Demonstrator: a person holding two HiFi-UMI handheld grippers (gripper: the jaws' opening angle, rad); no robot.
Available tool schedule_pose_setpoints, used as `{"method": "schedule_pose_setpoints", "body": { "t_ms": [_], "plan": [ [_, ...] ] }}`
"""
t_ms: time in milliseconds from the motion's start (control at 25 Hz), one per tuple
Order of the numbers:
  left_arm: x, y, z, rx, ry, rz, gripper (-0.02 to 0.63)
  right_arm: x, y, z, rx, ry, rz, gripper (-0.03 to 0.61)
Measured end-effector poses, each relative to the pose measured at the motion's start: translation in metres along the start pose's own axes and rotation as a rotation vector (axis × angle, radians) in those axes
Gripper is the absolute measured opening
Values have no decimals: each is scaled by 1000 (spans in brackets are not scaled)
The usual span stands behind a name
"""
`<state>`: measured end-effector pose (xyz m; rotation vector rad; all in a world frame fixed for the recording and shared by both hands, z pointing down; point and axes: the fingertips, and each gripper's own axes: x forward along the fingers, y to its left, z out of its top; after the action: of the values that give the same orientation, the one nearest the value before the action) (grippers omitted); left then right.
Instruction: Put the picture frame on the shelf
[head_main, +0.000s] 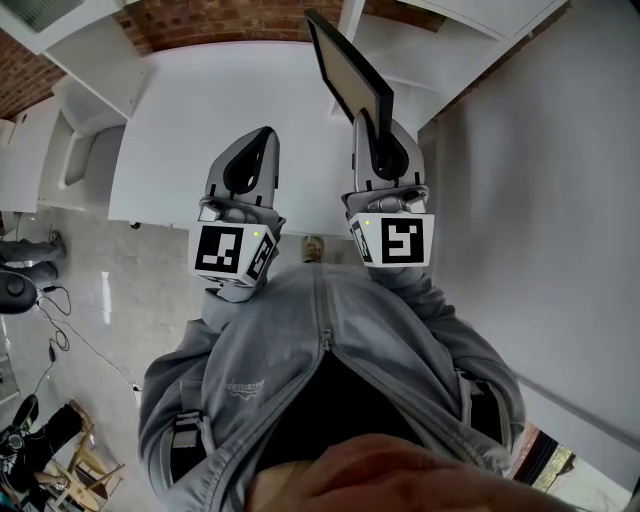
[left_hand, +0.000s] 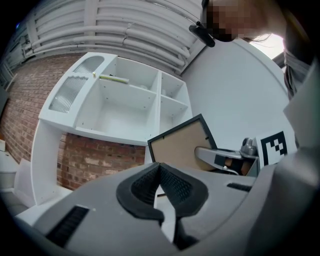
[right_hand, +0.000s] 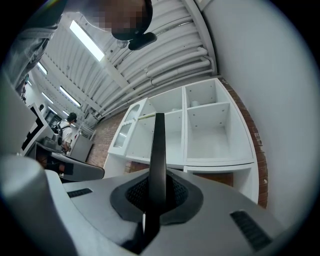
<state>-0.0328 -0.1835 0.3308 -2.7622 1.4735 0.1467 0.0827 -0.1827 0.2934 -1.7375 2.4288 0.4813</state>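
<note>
A black picture frame (head_main: 345, 70) with a brown backing stands up from my right gripper (head_main: 385, 150), which is shut on its lower edge. In the right gripper view the picture frame (right_hand: 158, 150) shows edge-on between the pads, rising in front of the white shelf (right_hand: 210, 125). From the left gripper view the picture frame (left_hand: 182, 147) shows its brown back beside the right gripper (left_hand: 220, 157). My left gripper (head_main: 243, 165) is shut with nothing in it, to the left of the right one. The white shelf (left_hand: 125, 102) has several open compartments.
A white tabletop (head_main: 220, 110) lies under both grippers, against a brick wall (head_main: 230, 20). A white wall (head_main: 560, 200) runs along the right. The person's grey jacket (head_main: 320, 370) fills the lower head view. Chairs and cables (head_main: 40, 300) lie on the floor at left.
</note>
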Motion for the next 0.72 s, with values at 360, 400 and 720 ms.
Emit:
{"method": "schedule_pose_setpoints", "body": {
  "t_ms": [360,400,720],
  "plan": [
    [41,7,4,31,-21,1,8,28,-21,-9,3,-39,19,32],
    [43,8,4,34,-22,2,8,31,-22,-9,2,-42,21,32],
    [50,13,8,37,-32,-27,8,36,-15,-7,-3,-48,12,32]
  ]
}}
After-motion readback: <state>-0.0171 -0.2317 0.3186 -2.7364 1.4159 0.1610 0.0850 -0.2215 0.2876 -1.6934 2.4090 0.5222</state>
